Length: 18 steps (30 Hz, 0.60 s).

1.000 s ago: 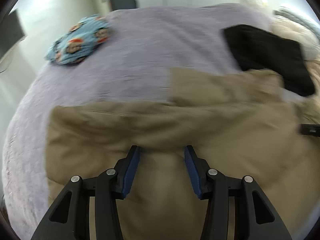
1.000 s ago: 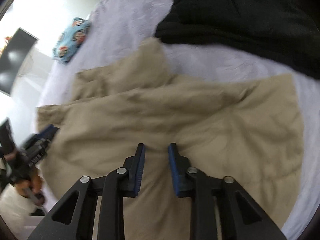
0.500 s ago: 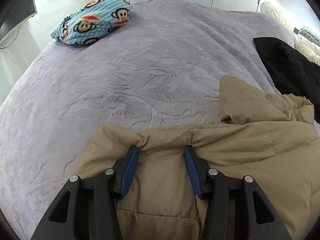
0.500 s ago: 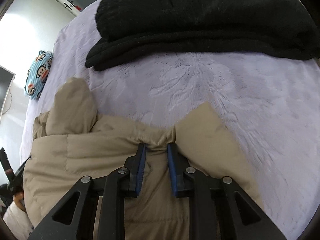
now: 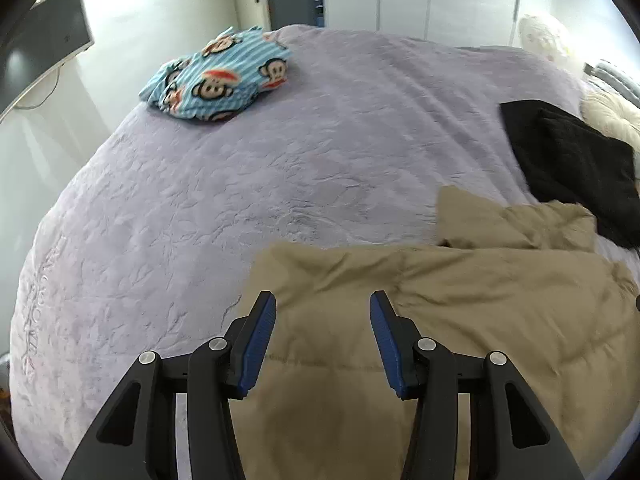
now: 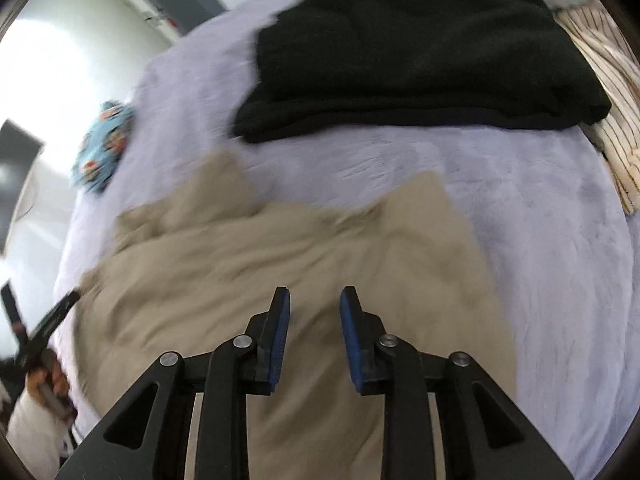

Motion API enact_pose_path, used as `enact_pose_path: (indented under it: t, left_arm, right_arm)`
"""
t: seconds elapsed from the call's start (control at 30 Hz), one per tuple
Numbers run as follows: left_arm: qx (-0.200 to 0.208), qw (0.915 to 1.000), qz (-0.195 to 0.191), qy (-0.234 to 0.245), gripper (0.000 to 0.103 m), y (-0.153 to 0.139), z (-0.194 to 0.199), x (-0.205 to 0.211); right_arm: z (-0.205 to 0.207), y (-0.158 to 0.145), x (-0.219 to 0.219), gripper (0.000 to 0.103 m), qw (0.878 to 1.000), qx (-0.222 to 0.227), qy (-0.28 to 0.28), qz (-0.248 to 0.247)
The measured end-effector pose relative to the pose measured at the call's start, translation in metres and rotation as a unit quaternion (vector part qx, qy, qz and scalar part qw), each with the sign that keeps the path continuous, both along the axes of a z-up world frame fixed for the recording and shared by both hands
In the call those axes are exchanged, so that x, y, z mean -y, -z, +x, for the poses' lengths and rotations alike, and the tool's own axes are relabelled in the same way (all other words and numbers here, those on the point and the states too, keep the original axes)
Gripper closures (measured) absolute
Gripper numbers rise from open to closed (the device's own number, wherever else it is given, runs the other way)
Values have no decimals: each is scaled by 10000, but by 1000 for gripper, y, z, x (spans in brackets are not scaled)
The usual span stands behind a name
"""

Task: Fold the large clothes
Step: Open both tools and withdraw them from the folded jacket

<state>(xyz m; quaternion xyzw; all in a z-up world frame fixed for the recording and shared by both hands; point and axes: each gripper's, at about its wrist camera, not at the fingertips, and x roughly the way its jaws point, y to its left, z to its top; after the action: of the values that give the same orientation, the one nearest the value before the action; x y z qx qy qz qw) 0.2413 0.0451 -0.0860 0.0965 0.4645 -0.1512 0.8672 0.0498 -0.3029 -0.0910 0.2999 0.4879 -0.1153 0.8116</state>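
A tan padded jacket (image 5: 460, 312) lies folded on the lilac bedspread (image 5: 280, 168), filling the near right of the left wrist view. It also shows in the right wrist view (image 6: 248, 264), with two pointed corners toward the far side. My left gripper (image 5: 322, 300) is open and empty, hovering over the jacket's left folded edge. My right gripper (image 6: 315, 296) is open and empty above the jacket's middle. The left gripper (image 6: 44, 328) and the hand holding it appear at the left edge of the right wrist view.
A folded black sweater (image 6: 420, 52) lies beyond the jacket, also in the left wrist view (image 5: 576, 168). A blue monkey-print bundle (image 5: 216, 76) sits at the bed's far left. A striped cream garment (image 6: 600, 92) lies at the right. A door and wardrobes stand behind the bed.
Both grippers carried the jacket's edge forward across the bed, then let go. The right jaws opened wider and both grippers have pulled back above the folded jacket.
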Motion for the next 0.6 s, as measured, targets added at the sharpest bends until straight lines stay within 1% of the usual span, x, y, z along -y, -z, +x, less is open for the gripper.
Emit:
enact_pose_path:
  t: [0.07, 0.13, 0.17, 0.2, 0.23, 0.27, 0.3, 0.37, 0.47, 0.6]
  left_arm:
    - [-61, 9999, 142, -54, 52, 1, -13, -3]
    - [-214, 9994, 207, -183, 52, 13, -25, -12]
    - [-346, 9987, 278, -239, 52, 24, -30, -17]
    - [-433, 9981, 337, -281, 52, 34, -32, -21]
    - [-494, 9978, 329, -294, 52, 44, -34, -25]
    - [-500, 9979, 293, -275, 51, 50, -35, -26]
    - [-474, 9981, 281, -274, 49, 54, -35, -27]
    - [-465, 9980, 319, -299, 49, 54, -35, -26]
    - [-544, 9970, 334, -438, 49, 46, -37, -26]
    - [-600, 9964, 275, -536, 49, 29, -54, -32]
  right_arm:
    - [-9, -7, -20, 73, 9999, 51, -135, -11]
    - [-19, -4, -34, 72, 9997, -39, -131, -177]
    - [-22, 5, -37, 71, 9996, -170, -86, -220]
    - [-25, 16, -38, 68, 9994, -283, -75, -161]
    - [-26, 26, -37, 68, 9993, -363, -60, -71]
    - [-27, 37, -35, 68, 9993, -366, -32, 13]
    - [-27, 40, -33, 68, 9994, -349, -28, 30]
    - [-25, 38, -32, 67, 9994, -342, -27, -24]
    - [-25, 33, -33, 65, 9992, -401, -5, 24]
    - [-32, 17, -35, 52, 9994, -308, 88, 106]
